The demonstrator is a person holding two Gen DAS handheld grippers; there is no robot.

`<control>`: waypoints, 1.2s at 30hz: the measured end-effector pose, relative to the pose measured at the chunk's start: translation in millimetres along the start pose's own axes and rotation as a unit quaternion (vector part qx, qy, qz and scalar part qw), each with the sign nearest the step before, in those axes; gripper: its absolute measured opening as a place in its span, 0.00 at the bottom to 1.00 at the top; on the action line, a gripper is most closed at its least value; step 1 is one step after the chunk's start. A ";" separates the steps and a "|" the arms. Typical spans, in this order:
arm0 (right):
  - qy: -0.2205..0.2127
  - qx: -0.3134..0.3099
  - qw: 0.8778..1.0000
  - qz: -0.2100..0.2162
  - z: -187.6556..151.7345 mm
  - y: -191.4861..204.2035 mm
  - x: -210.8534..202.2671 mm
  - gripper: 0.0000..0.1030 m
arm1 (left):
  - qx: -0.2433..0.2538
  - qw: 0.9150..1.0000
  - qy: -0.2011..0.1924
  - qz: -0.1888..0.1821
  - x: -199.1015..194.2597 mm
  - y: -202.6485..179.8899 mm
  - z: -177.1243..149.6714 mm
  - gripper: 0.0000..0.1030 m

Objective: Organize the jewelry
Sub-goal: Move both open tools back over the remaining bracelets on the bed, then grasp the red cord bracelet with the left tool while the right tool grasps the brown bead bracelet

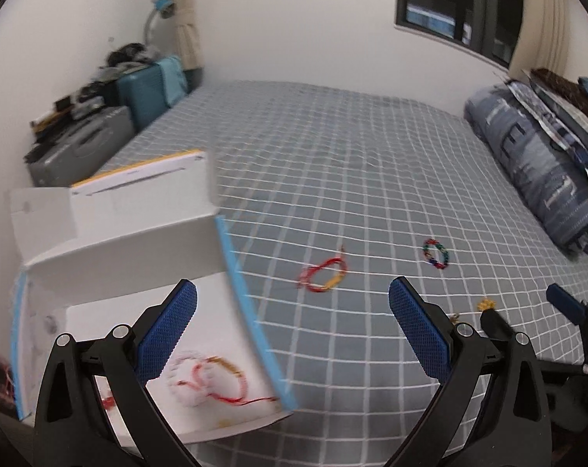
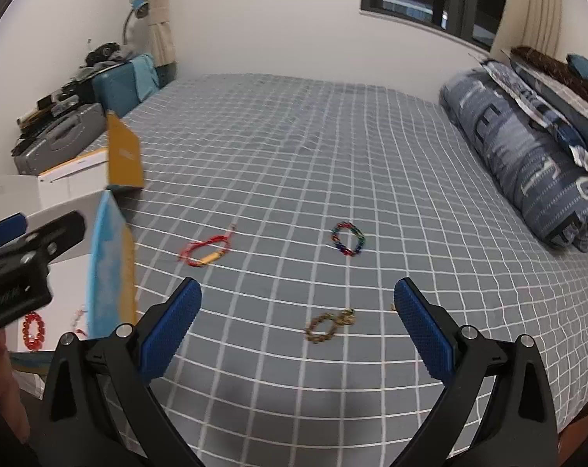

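Both tools hang over the checked bedsheet with fingers spread wide and gripping nothing: the left gripper at the open white box in the lower left, the right gripper at bottom centre. Inside the box lie a white bead bracelet and a red cord bracelet. On the sheet, mid-frame, rest a red string bracelet, a multicoloured bracelet to its right and, lower, a brown bead bracelet between the right fingers.

Bedroom, checked bed, pillows, suitcases
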State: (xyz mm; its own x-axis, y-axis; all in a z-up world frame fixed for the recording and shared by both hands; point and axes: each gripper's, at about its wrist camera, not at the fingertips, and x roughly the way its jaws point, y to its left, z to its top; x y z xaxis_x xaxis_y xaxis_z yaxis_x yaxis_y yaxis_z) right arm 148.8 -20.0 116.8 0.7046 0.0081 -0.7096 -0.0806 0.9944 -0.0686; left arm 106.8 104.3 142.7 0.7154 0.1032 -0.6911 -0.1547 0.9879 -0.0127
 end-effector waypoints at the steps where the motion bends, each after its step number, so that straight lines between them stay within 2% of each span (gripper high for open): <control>1: 0.004 0.002 1.000 -0.002 -0.8 -4.7 4.1 0.93 | 0.003 1.000 0.006 -0.005 7.3 -5.7 2.4 0.94; 7: 0.034 0.021 0.999 0.000 -5.4 -32.6 38.3 0.93 | 0.027 0.999 0.040 -0.018 59.5 -45.1 15.2 0.94; 10: 0.049 0.028 0.998 0.001 -8.2 -39.1 56.2 0.93 | 0.023 0.997 0.061 -0.031 84.1 -57.2 16.1 0.94; 13: 0.058 0.031 0.998 -0.001 -11.4 -42.1 71.7 0.93 | 0.027 0.997 0.072 -0.027 108.9 -65.6 15.3 0.94; 22: 0.091 0.029 0.995 0.002 -23.4 -45.6 115.2 0.93 | 0.005 0.993 0.117 -0.008 183.7 -57.3 5.3 0.94; 36: 0.113 0.036 0.993 0.014 -36.9 -50.9 152.1 0.92 | -0.033 0.989 0.143 0.015 246.1 -46.8 -14.3 0.94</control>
State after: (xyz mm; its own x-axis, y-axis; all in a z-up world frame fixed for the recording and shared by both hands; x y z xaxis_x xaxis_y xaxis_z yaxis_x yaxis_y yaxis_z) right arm 234.0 -73.2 -13.5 0.5250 0.0206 -0.8508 -0.0413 0.9991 -0.0012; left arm 280.4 81.8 -37.2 0.4901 0.0852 -0.8675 -0.2240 0.9741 -0.0308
